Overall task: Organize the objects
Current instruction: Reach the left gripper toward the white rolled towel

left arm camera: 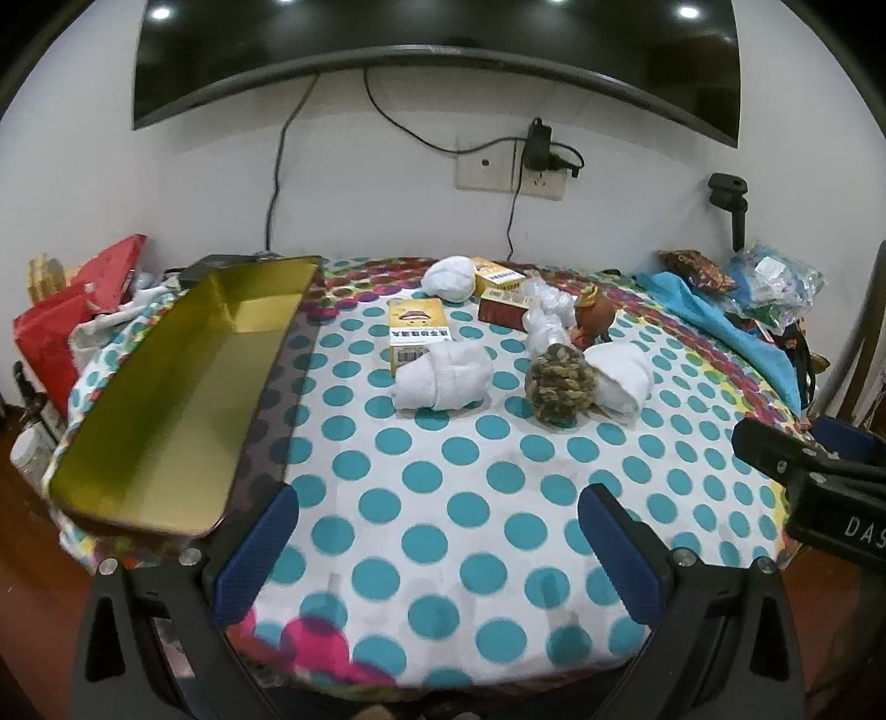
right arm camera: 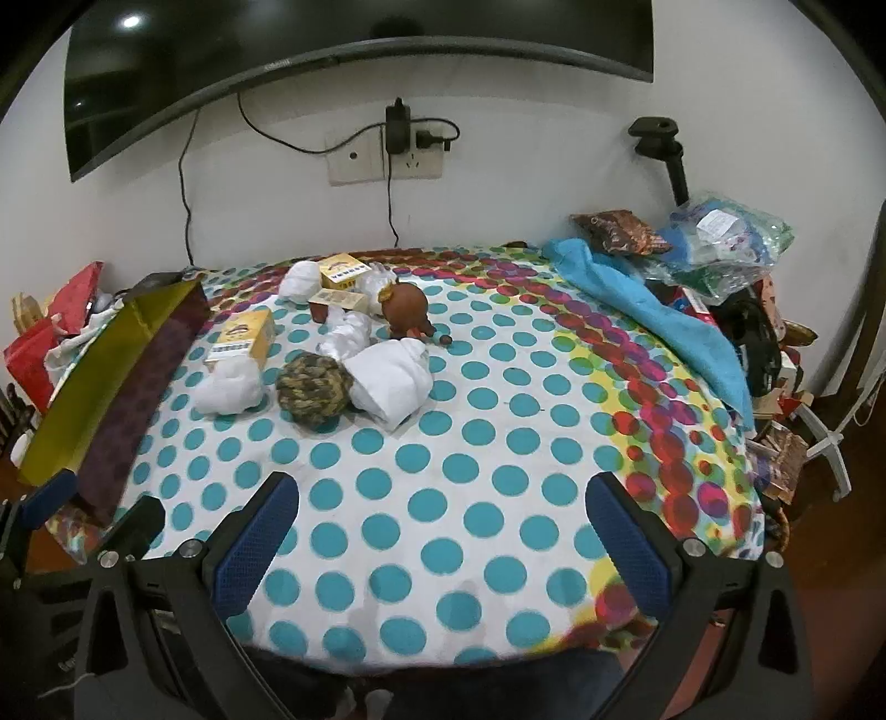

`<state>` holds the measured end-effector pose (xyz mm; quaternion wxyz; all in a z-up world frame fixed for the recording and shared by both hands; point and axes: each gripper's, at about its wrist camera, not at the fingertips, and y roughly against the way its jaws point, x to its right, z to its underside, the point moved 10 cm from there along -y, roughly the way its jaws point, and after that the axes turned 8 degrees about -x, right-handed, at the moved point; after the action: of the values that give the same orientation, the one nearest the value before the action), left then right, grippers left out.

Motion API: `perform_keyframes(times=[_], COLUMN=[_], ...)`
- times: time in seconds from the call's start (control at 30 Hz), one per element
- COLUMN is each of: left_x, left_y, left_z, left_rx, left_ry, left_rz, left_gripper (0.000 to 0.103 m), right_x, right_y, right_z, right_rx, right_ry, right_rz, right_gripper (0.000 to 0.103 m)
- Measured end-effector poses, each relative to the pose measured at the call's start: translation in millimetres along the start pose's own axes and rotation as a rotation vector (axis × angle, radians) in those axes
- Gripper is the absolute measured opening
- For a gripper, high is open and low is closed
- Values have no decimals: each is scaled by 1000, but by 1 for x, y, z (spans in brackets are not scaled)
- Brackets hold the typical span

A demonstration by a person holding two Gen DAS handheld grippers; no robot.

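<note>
Both grippers' fingers (left arm camera: 260, 548) (right arm camera: 626, 543) spread wide, holding nothing.

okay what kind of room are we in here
Probably a lived-in home room, perhaps a living room: a large dark wall-mounted television, a round table under a polka-dot cloth, and a white wall socket with a plugged-in charger.

Teal-dotted white tablecloth (left arm camera: 443, 498), gold-lined tray (left arm camera: 166, 399), white socks (left arm camera: 443, 376), blue-padded tongs (left arm camera: 437, 554)

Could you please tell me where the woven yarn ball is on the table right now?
The yarn ball sits mid-table in both wrist views, between two rolled white socks, one on its left and one on its right, with the brown figurine just behind.
</note>
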<state>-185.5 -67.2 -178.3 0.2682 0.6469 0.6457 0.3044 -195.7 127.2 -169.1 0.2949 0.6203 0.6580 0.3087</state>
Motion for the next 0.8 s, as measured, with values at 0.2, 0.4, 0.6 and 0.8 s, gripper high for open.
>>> perform_keyframes(times=[0.2,0.4,0.6,0.8], left_x=[-3,-8,-15,7], left_y=[-36,-72,-94,-108], left_z=[-24,-38,-52,-65], left_rx=[3,-42,-44,-35], left_ry=[-6,-20,-18,-92], left_rz=[25,2,-57,-67], left_gripper=[103,103,103,103], right_x=[-4,3,12,13], right_y=[-36,-74,-98,-104], right_z=[-15,-15,-3,-3], right_rx=[-13,-65,-118,-113], right_ry=[59,58,-18,-11], right_rz=[29,-17,-132,-148], right_gripper=[103,103,103,103])
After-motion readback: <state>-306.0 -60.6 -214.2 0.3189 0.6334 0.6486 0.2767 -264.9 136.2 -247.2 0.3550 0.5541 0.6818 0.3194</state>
